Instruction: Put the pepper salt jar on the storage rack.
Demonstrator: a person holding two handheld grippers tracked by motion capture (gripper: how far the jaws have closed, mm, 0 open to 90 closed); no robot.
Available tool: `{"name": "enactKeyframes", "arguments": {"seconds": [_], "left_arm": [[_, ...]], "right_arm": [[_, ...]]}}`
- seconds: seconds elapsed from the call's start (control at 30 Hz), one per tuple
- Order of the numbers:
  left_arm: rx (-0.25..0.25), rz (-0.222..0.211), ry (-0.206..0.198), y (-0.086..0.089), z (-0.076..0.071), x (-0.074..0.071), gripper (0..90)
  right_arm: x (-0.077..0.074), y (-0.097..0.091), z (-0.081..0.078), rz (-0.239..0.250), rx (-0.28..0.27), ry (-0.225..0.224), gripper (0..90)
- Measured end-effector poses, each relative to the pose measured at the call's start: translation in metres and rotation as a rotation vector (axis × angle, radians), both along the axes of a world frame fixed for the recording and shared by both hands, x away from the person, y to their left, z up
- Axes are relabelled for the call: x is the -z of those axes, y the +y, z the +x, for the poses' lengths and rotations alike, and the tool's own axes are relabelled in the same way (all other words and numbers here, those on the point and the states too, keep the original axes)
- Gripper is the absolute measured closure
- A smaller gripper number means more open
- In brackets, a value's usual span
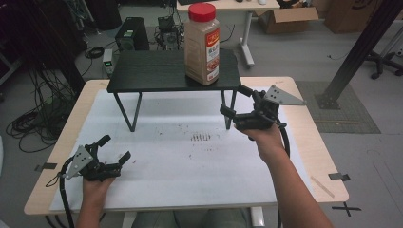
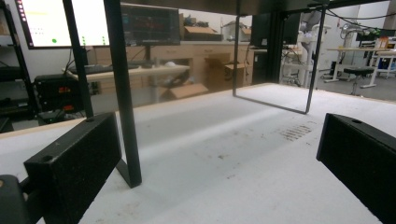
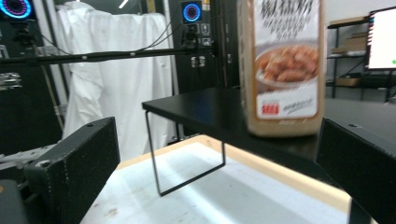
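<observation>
Jar (image 1: 202, 43) with a red lid (image 1: 202, 11), filled with a tan seasoning, stands upright on the right part of a small black shelf (image 1: 157, 71) set at the far side of the desk (image 1: 304, 137). The shelf rests on thin black wire legs over a white mat (image 1: 190, 161) that covers most of the light wood desk; a small patch of dark marks (image 1: 200, 137) lies on the mat near its middle. At the right, the person's right hand (image 1: 267, 140) holds the right tongs (image 1: 236, 100) raised beside the shelf's right end, jaws apart and empty, near the jar but not touching it. In the right gripper view the jar (image 3: 285, 65) stands ahead between the two spread jaws, on the shelf's top. At the near left, the left hand (image 1: 95, 186) holds the left tongs (image 1: 114, 148) low over the mat, jaws likewise apart and empty, well apart from the shelf. In the left gripper view a shelf leg (image 2: 122, 93) rises just ahead.
</observation>
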State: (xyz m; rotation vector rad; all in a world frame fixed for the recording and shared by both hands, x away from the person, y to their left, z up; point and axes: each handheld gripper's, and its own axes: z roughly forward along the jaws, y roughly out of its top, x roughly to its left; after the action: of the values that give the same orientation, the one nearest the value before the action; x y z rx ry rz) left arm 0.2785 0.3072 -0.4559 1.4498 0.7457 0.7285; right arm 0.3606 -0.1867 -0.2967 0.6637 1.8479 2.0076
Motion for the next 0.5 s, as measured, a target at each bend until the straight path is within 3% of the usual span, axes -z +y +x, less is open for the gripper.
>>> {"name": "enactKeyframes", "arguments": {"seconds": [0.3, 0.5], "left_arm": [[0.000, 0.000, -0.001, 0.000, 0.000, 0.000, 0.3], [-0.001, 0.001, -0.003, 0.000, 0.000, 0.000, 0.3]], "right_arm": [[0.031, 0.002, -0.004, 0.001, -0.041, 0.002, 0.0], [0.063, 0.003, -0.007, 0.000, -0.045, 0.032, 0.0]]}}
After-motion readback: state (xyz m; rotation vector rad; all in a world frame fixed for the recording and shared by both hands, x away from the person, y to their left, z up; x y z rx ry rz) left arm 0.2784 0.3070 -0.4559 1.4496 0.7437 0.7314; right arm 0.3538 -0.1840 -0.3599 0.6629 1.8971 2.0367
